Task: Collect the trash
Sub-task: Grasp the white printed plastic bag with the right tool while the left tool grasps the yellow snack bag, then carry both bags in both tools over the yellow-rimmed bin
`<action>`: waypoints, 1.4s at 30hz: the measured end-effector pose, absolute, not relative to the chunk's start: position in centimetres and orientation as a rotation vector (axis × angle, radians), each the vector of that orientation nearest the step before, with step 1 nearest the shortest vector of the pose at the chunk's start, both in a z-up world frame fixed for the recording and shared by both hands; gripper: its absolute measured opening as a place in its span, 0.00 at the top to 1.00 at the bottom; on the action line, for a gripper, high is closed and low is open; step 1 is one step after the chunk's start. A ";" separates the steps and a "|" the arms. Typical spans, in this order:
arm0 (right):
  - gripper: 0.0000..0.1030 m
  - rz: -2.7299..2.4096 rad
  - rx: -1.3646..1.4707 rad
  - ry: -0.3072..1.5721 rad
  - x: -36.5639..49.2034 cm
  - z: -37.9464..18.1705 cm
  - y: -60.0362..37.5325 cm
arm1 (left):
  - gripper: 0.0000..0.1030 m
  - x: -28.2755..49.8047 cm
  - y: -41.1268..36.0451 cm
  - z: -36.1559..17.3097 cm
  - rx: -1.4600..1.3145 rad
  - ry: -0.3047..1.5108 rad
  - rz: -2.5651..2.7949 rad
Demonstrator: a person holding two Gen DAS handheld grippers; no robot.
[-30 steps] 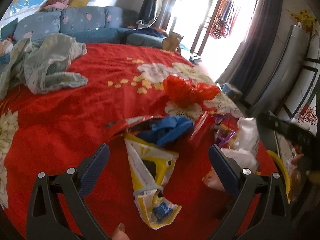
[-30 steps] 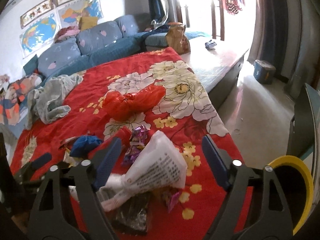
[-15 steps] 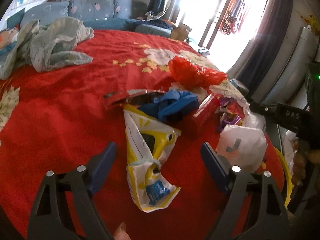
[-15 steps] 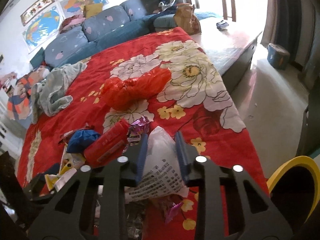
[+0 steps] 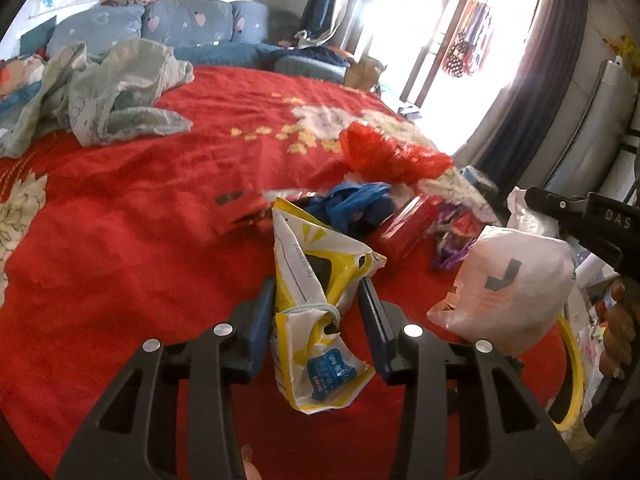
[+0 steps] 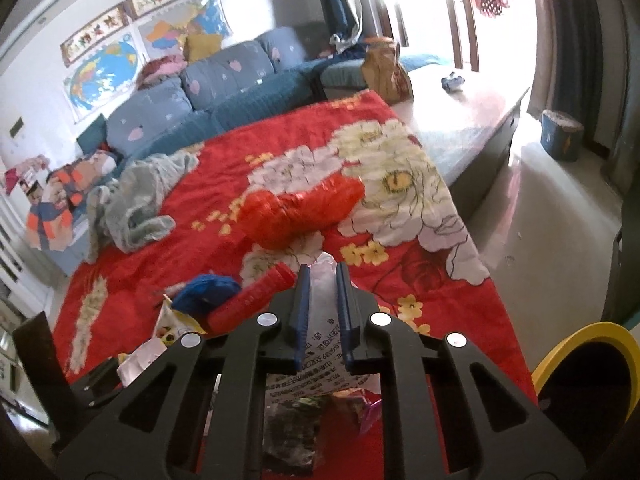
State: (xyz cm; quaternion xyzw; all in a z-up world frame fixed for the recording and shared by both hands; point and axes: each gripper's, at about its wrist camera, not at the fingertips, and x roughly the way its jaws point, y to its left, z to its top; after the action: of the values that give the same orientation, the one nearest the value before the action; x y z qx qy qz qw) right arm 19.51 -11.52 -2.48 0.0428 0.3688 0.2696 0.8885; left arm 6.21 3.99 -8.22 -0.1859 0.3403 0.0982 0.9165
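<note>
Trash lies on a red floral bedspread (image 5: 120,240). My left gripper (image 5: 316,312) is shut on a yellow and white snack bag (image 5: 316,280). My right gripper (image 6: 322,300) is shut on a white plastic bag (image 6: 320,364) and holds it above the bed; the bag also shows in the left wrist view (image 5: 508,284). A blue crumpled bag (image 5: 352,204), a red tube wrapper (image 5: 408,228), a purple wrapper (image 5: 448,248) and a red plastic bag (image 5: 388,156) lie beyond the snack bag.
A yellow-rimmed bin (image 6: 584,364) stands at the bed's right edge. A pale green cloth (image 5: 112,92) lies at the far left of the bed. A blue sofa (image 6: 224,88) stands behind. Dark wrappers (image 6: 296,428) lie under my right gripper.
My left gripper has closed on the yellow and white snack bag. My right gripper closed on the white bag and has lifted it off the bed.
</note>
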 end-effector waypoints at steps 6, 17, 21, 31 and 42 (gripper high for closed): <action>0.92 0.544 0.120 0.690 18.1 -0.3 -12.6 | 0.62 5.0 3.0 -5.9 -0.366 0.598 0.157; 0.92 0.481 0.201 0.600 16.7 2.1 -16.5 | 0.62 4.4 1.4 -2.8 -0.343 0.524 0.069; 0.92 0.447 0.221 0.580 16.7 2.6 -18.0 | 0.62 4.2 0.8 -2.1 -0.337 0.511 0.044; 0.92 0.364 0.251 0.537 16.3 3.7 -21.8 | 0.63 4.0 -1.2 -0.7 -0.309 0.491 -0.021; 0.92 0.283 0.264 0.508 15.6 4.2 -24.8 | 0.63 4.3 -3.9 0.4 -0.258 0.478 -0.112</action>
State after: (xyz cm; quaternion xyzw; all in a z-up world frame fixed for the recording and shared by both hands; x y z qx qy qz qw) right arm 15.58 -24.79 4.23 0.1299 0.2497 0.1393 0.9494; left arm 4.26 -3.88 0.41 -0.1274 0.2357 -0.0551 0.9619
